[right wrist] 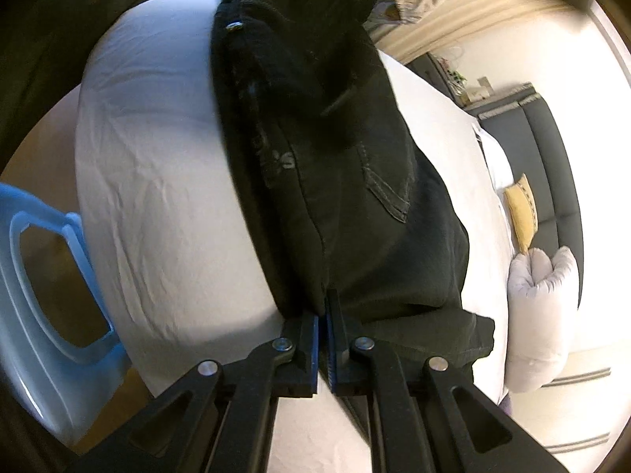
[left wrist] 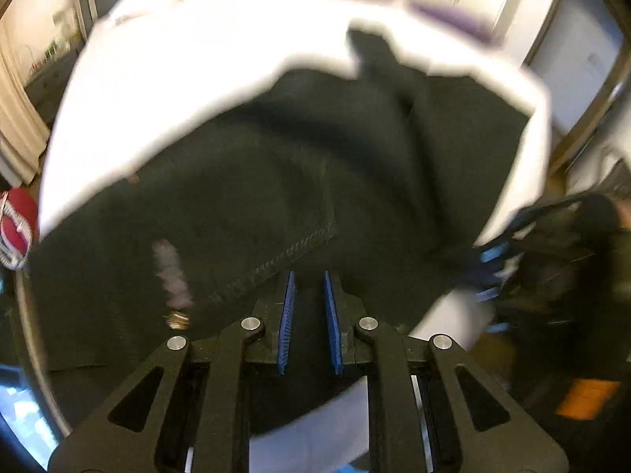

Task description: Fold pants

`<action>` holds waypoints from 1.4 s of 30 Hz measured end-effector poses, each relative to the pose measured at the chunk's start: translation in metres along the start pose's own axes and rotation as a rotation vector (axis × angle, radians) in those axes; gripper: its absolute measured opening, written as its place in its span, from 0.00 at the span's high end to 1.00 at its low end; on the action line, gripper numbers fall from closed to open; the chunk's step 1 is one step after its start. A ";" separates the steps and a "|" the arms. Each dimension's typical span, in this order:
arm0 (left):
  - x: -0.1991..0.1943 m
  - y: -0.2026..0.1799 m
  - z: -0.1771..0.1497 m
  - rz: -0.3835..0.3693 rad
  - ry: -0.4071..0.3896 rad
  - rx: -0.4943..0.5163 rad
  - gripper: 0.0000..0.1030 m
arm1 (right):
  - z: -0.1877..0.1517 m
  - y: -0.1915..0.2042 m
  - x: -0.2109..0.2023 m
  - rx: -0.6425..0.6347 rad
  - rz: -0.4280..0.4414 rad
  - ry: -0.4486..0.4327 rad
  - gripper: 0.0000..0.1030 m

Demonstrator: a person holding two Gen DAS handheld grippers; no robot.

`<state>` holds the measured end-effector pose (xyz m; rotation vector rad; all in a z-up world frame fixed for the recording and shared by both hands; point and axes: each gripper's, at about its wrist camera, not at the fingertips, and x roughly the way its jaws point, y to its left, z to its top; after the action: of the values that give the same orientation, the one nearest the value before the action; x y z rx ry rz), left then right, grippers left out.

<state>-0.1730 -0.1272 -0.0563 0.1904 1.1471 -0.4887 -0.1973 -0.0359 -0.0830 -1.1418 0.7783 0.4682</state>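
The right hand-held gripper pinches the black pants over the white bed. The faded waist patch cannot be read. The left hand-held gripper is open above the pants.

Only legible txt: faded pale lettering on the black jeans, right wrist view, ending in "'s"; earlier letters too worn to read. Left wrist view: nothing readable, too blurred.

The pants are matt black denim with raised stitching. The bedsheet at left is white, creased cloth. The basket at lower left is glossy blue plastic.
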 end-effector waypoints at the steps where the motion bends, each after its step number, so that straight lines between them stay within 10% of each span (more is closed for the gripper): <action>1: 0.009 -0.003 -0.002 0.010 -0.006 -0.001 0.86 | -0.002 -0.002 -0.002 0.024 -0.010 -0.008 0.91; 4: 0.007 -0.001 0.003 -0.005 -0.018 -0.048 0.86 | -0.013 -0.027 -0.016 0.194 0.051 -0.051 0.74; 6: 0.009 -0.002 0.007 -0.006 -0.011 -0.058 0.86 | -0.030 -0.066 -0.024 0.411 0.165 -0.103 0.31; 7: 0.011 -0.002 0.008 -0.002 -0.009 -0.060 0.86 | -0.041 -0.089 -0.027 0.526 0.216 -0.137 0.29; 12: 0.015 -0.003 0.018 0.016 0.005 -0.083 0.86 | -0.149 -0.238 0.005 1.295 0.422 -0.301 0.29; 19: 0.024 0.011 0.021 -0.012 0.016 -0.128 0.86 | -0.260 -0.312 0.138 1.995 0.704 -0.346 0.51; 28: 0.036 0.027 0.021 -0.032 0.029 -0.159 0.86 | -0.295 -0.311 0.211 2.241 0.731 -0.205 0.56; 40: 0.032 0.055 -0.004 -0.042 0.022 -0.156 0.86 | -0.281 -0.336 0.255 2.288 0.772 -0.298 0.57; 42: 0.030 0.057 -0.006 -0.041 0.023 -0.153 0.86 | -0.281 -0.341 0.256 2.267 0.726 -0.283 0.86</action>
<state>-0.1416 -0.0832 -0.0915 0.0396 1.2073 -0.4339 0.1190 -0.4346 -0.1195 1.3113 0.8500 0.0717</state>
